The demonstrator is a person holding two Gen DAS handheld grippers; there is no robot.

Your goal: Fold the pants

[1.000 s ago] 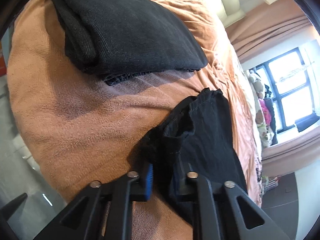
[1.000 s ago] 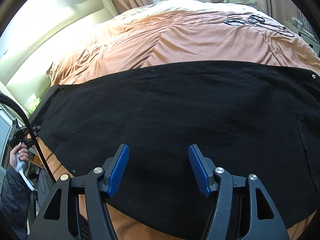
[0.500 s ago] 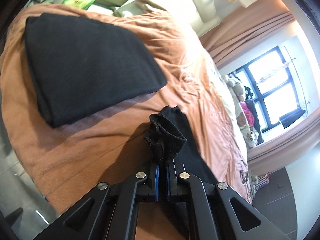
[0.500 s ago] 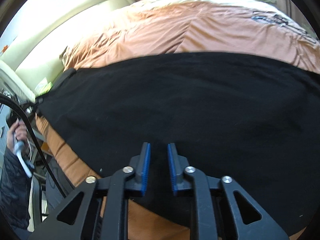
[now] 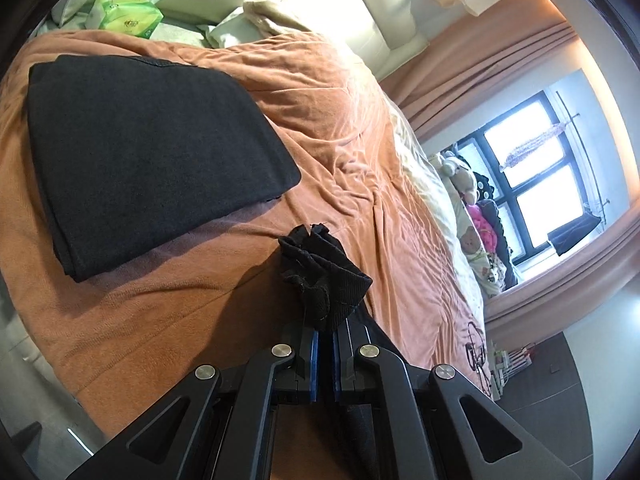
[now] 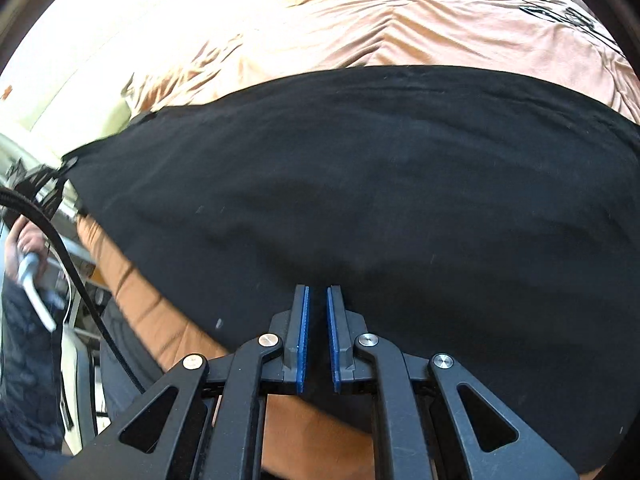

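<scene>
Black pants (image 6: pixel 360 184) lie spread across the orange bed cover (image 6: pixel 400 20). My right gripper (image 6: pixel 317 292) is shut on their near edge, with black cloth pinched between the blue pads. My left gripper (image 5: pixel 325 322) is shut on a bunched end of the pants (image 5: pixel 324 276), held up above the cover (image 5: pixel 160 300). From the right wrist view, that lifted end runs to the far left, where a hand (image 6: pixel 28 240) holds the other gripper's handle. A second black garment (image 5: pixel 148 152) lies folded flat near the head of the bed.
A green tissue pack (image 5: pixel 128 16) and pillows sit by the pale headboard. Stuffed toys (image 5: pixel 472 208) line the far side under the window (image 5: pixel 540 168). A black wiry object (image 6: pixel 568 12) lies on the cover. A black cable (image 6: pixel 68 264) hangs at the bed's left edge.
My right jaws closed from wide open onto the pants' near edge. My left gripper tightened on the pants end and rose, lifting it off the cover; the folded garment now looks farther below.
</scene>
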